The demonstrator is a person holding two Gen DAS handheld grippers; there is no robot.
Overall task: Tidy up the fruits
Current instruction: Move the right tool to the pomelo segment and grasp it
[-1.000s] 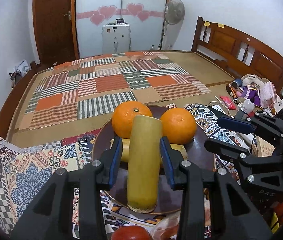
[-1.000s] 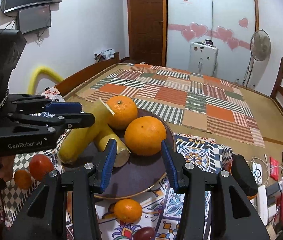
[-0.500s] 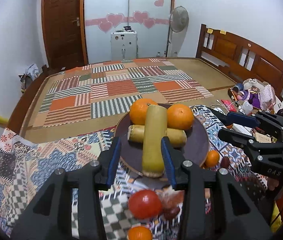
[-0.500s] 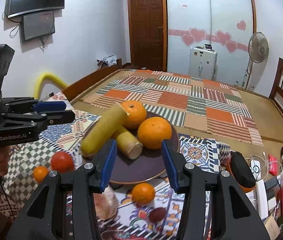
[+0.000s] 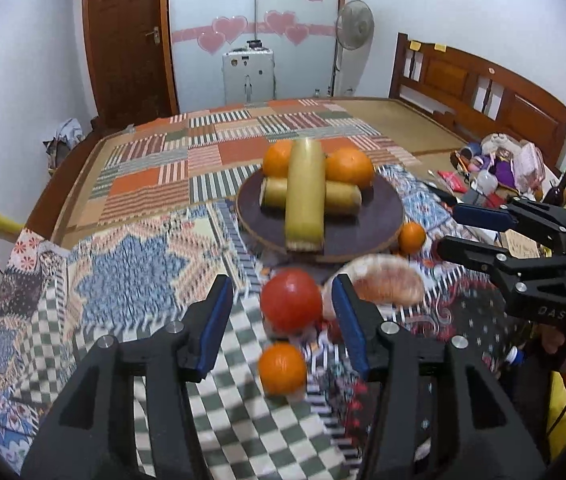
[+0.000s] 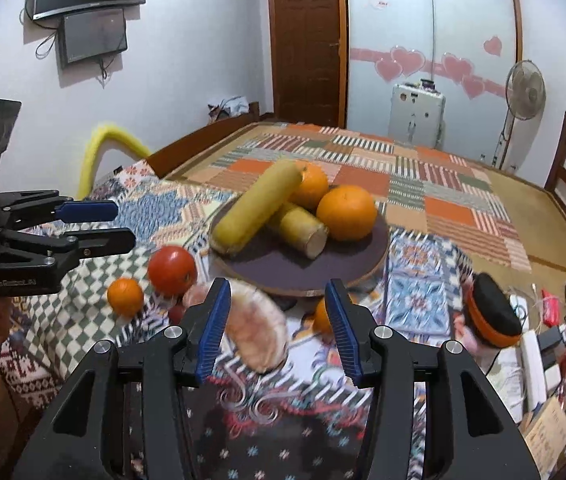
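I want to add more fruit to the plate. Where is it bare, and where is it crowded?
The plate is bare along its near rim, in front of the big orange. Its back half is crowded: two cane pieces crossed, against two oranges. Loose fruit, including the tomato, crowds the cloth below.

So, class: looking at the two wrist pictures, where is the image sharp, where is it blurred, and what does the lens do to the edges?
Left wrist view: the plate and far room are fairly sharp, while the near tablecloth and red tomato are smeared. Right wrist view: the pinkish peeled fruit between the fingers is the blurriest. Both views: fisheye bending, dark rounded corners.
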